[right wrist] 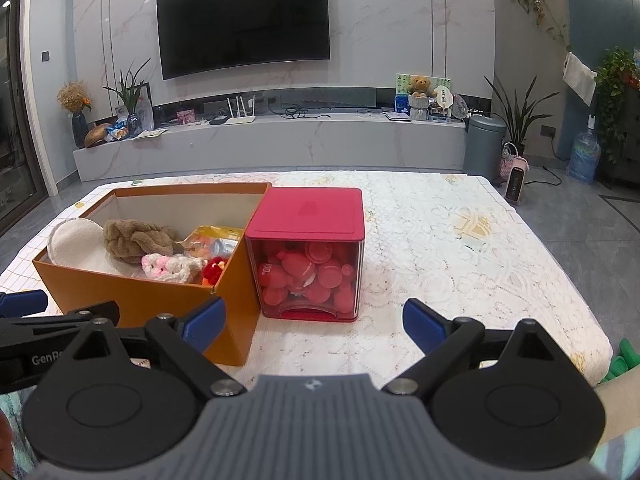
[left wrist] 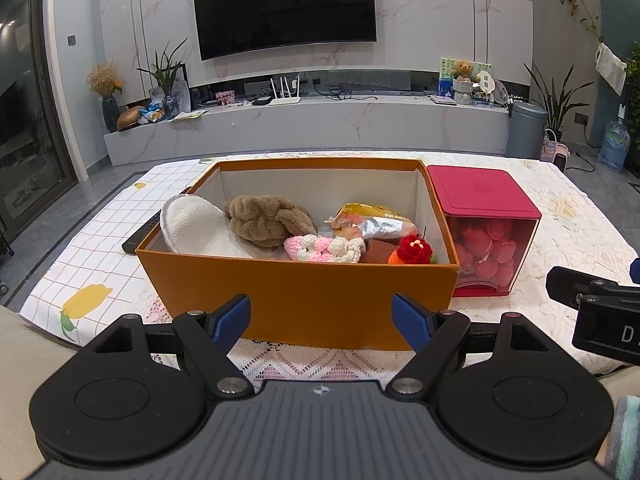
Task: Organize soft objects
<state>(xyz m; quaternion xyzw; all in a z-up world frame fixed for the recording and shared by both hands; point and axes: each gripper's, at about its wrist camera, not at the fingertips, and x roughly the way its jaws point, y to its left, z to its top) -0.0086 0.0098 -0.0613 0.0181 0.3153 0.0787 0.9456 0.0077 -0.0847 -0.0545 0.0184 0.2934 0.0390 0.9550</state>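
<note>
An orange box stands on the table and holds soft things: a white round pad, a brown plush, a pink-and-white crochet piece, a red crochet flower and a snack bag. My left gripper is open just in front of the box's near wall, holding nothing. My right gripper is open and empty, low over the table before the red container.
The red-lidded container, full of pink and red pieces, touches the box's right side. A dark remote lies left of the box. A lace cloth covers the table to the right. Behind stand a TV console and a grey bin.
</note>
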